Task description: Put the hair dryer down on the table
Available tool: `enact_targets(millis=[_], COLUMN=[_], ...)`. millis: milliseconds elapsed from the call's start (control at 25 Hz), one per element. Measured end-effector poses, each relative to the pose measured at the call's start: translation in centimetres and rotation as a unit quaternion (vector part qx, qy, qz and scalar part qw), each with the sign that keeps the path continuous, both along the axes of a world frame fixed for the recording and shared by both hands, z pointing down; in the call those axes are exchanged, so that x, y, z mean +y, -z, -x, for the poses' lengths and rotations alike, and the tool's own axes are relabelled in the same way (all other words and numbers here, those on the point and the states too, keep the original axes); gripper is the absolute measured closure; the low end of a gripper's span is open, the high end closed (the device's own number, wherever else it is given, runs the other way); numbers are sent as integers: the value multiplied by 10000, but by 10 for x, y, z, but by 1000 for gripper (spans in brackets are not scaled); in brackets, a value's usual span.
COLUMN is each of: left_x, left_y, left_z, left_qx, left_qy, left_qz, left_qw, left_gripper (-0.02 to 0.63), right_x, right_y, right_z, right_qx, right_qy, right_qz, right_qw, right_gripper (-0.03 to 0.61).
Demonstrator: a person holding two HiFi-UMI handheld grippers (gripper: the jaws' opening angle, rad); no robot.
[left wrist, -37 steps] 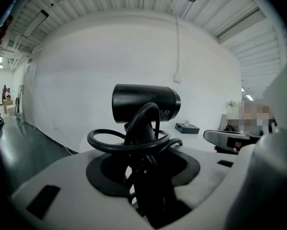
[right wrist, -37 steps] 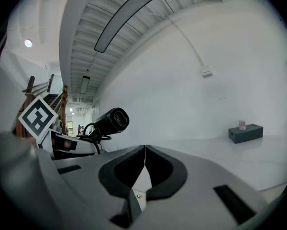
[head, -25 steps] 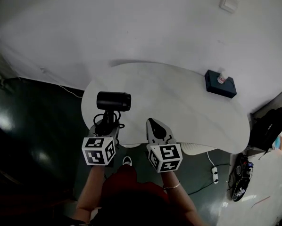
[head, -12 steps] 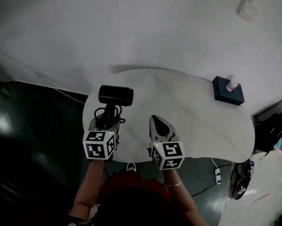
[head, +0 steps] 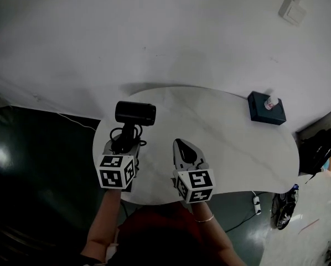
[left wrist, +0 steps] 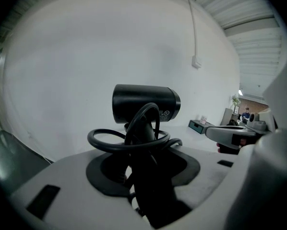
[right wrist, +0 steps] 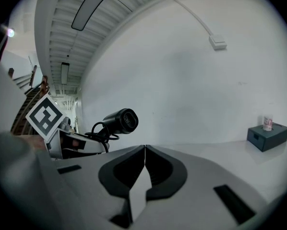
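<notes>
Your left gripper (head: 123, 144) is clamped on the handle of the black hair dryer (head: 135, 113). The dryer stands upright over the near left edge of the white table (head: 226, 132), barrel level, with its cord (left wrist: 129, 148) looped round the handle. Nothing shows whether it touches the tabletop. Your right gripper (head: 182, 147) hovers near it over the near edge, jaws pressed together on nothing. A dark box (head: 267, 108) sits by the far right edge.

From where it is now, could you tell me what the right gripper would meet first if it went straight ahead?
Nothing nearby: the right gripper points over bare table toward the white wall, probably reached first. The hair dryer is left of that line, the dark box right; depth is unclear.
</notes>
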State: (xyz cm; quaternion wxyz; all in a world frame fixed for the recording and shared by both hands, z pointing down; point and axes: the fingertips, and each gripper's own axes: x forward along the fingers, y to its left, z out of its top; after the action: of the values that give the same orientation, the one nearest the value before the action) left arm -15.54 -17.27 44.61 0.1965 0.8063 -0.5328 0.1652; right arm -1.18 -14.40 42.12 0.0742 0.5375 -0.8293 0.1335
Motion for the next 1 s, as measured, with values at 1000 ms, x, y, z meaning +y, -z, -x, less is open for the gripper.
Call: enact_targets(millis=[1000], left_x=[-130], left_y=[-59], left_z=[-68], left_qx=[-214], left_qy=[-228], left_qz=[470], left_qw=[9984], left_gripper=[419], right_x=[-117], right_y=[-52], right_z=[-47], right_qx=[12], right_qy=[46], right_qz=[524], right_qw=[9986], right_gripper=[563])
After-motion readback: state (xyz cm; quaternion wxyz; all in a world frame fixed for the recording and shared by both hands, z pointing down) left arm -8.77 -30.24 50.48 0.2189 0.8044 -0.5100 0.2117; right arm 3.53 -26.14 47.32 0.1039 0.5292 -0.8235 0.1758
